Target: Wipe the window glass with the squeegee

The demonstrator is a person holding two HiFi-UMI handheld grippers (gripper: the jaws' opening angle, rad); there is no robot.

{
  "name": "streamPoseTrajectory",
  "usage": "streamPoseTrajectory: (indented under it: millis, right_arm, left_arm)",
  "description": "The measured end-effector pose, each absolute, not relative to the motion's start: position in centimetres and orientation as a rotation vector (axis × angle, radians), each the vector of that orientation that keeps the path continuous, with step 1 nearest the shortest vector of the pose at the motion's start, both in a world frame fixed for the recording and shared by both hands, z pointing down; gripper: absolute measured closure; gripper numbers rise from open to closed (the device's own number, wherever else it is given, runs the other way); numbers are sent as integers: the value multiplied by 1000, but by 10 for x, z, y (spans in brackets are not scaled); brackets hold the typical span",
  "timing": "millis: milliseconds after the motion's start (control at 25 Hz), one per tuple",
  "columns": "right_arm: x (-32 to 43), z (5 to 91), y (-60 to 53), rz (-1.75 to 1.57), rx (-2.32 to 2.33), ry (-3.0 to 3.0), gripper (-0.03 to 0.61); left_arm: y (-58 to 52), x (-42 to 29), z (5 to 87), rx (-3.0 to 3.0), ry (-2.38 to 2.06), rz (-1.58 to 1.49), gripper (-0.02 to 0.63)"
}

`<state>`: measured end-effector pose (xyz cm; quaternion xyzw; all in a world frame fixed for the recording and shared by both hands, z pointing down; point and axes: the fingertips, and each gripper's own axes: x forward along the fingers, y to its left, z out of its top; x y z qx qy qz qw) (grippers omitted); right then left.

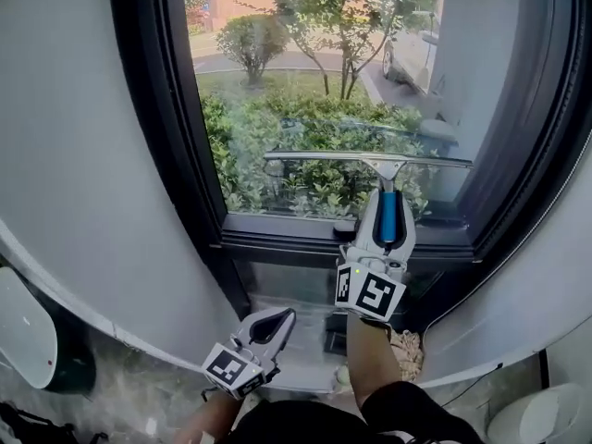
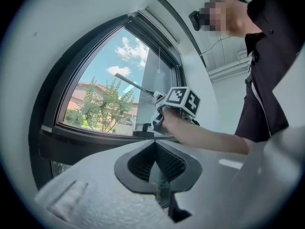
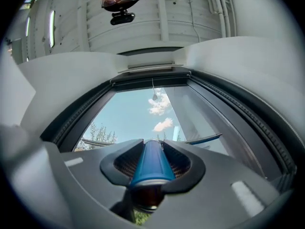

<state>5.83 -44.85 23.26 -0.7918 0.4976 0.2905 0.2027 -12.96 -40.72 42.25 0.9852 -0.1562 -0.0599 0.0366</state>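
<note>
Right tool (image 1: 388,213): we are clamping it on the blue handle of the squeegee (image 1: 368,159), one jaw on each side of the grip; the right gripper view is showing the same hold (image 3: 152,162).
Squeegee: we are holding it up in front of the window glass (image 1: 305,72), handle pointing down toward us and the long blade lying level across the lower part of the pane, a little above the bottom rail of the window frame (image 1: 287,231). The blade is appearing to rest against the glass.
Left tool (image 1: 269,327): we are keeping it low, below the sill and to the left of the right arm, well apart from the glass. In its own view (image 2: 156,162) the jaws are meeting at the tips with nothing between them.
Window frame: dark, running round the pane on all sides, with pale wall (image 1: 83,155) beside it.
Outside: green shrubs (image 1: 305,137) are showing through the glass behind the blade.
</note>
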Motion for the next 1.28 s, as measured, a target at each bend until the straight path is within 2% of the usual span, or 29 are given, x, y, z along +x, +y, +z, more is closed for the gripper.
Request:
streamPoseTrajectory:
  millis: [280,720,1000,1280]
  right_arm:
    - [30,116,-477,972,-2053,1286,445]
    - [-11,14,-515,1077,-1926,1178,445]
    - [-19,-20,-534,1118,-1917,1126,446]
    - [-34,-15,-544,1165,-1929,1115,446]
  left_arm:
    - [-423,-137,395,3118,-407,-246,612]
    - [-447,-152,371,3176,-375,-346,614]
    - [-454,-151,367,3210,-368,-374,612]
    - [-464,-152,366,3200,-371,-384,612]
